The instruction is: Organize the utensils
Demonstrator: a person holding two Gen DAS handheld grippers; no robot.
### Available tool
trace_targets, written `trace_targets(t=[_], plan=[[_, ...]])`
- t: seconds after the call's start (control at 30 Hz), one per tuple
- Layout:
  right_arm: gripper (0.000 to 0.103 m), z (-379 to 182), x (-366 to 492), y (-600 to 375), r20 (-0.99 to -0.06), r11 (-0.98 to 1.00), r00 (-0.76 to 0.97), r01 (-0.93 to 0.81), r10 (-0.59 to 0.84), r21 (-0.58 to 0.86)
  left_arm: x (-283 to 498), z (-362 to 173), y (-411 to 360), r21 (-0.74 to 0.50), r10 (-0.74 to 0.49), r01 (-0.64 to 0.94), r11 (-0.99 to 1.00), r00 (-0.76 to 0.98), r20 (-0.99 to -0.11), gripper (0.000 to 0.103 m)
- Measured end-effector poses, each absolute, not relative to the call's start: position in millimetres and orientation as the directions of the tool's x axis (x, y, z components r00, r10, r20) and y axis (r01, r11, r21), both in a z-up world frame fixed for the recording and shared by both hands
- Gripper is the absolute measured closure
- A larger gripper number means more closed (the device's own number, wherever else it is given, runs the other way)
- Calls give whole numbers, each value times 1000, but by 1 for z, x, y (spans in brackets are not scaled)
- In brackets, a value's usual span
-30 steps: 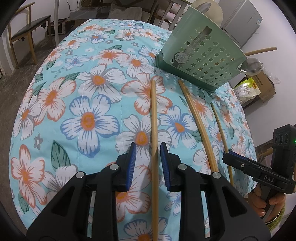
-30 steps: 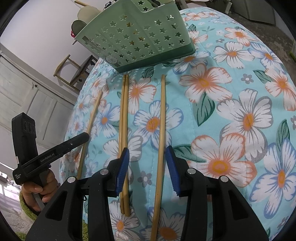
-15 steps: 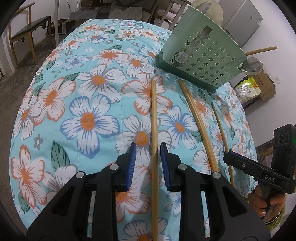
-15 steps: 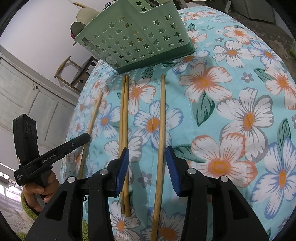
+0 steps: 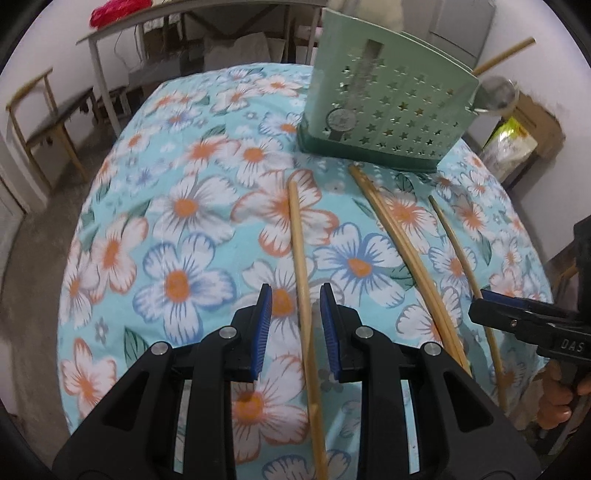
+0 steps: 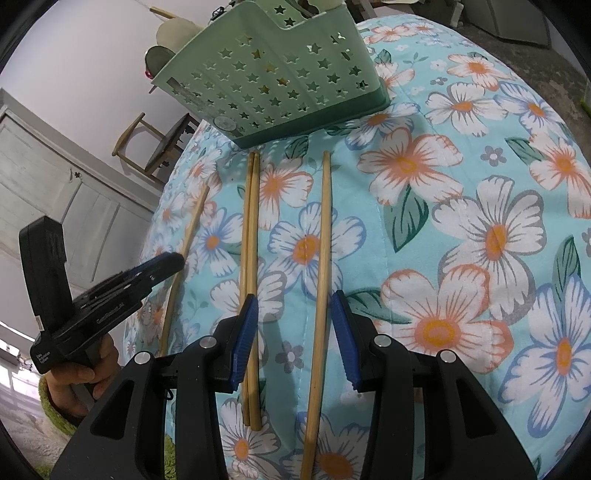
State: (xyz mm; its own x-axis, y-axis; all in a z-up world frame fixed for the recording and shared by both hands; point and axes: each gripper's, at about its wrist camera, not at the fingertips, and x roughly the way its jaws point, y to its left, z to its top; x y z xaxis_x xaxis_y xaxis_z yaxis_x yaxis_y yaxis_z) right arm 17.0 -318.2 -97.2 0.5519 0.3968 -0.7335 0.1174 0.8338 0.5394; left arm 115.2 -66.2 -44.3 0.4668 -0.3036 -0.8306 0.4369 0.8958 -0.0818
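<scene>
Several bamboo chopsticks lie on the floral tablecloth in front of a green star-punched utensil basket point(image 5: 384, 114), which also shows in the right wrist view point(image 6: 273, 74). My left gripper point(image 5: 295, 295) is open and straddles a single chopstick point(image 5: 301, 258) without touching it. A pair of chopsticks point(image 5: 402, 254) and one more chopstick point(image 5: 458, 251) lie to its right. My right gripper point(image 6: 291, 306) is open over a single chopstick point(image 6: 323, 240), with a pair point(image 6: 251, 229) by its left finger. The other gripper point(image 6: 122, 284) shows at the left over a far chopstick point(image 6: 184, 243).
The basket holds a ladle point(image 5: 495, 96) and a wooden handle point(image 5: 506, 55). Chairs point(image 5: 48, 122), a bench table point(image 5: 184, 22) and boxes point(image 5: 524, 125) stand around the table. The tablecloth point(image 5: 184, 221) edge falls away to the left and right.
My left gripper has lifted and tilted, so the basket now looks more upright and farther. My right gripper has stayed open over its chopstick with little movement.
</scene>
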Motion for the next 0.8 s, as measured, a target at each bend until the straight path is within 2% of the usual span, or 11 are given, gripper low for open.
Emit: trace_targets(t=[0.23,0.33,0.47,0.8], plan=[[63,-86,23,-317,-745,876,581,108,328,470,114,-42,-75,31,-228,450,892,509,-830,78],[67,-85,30,-316,-764,900,581,119,280,420,114,-44,-80,62,-204,453,889,514,-833,78],[72,-87,39,-313,-781,918,574,121,246,378,113,-46,-80,86,-188,458,885,519,-834,78],[73,-90,53,-311,-793,939,572,108,211,328,117,-48,-88,104,-175,461,881,523,-834,78]])
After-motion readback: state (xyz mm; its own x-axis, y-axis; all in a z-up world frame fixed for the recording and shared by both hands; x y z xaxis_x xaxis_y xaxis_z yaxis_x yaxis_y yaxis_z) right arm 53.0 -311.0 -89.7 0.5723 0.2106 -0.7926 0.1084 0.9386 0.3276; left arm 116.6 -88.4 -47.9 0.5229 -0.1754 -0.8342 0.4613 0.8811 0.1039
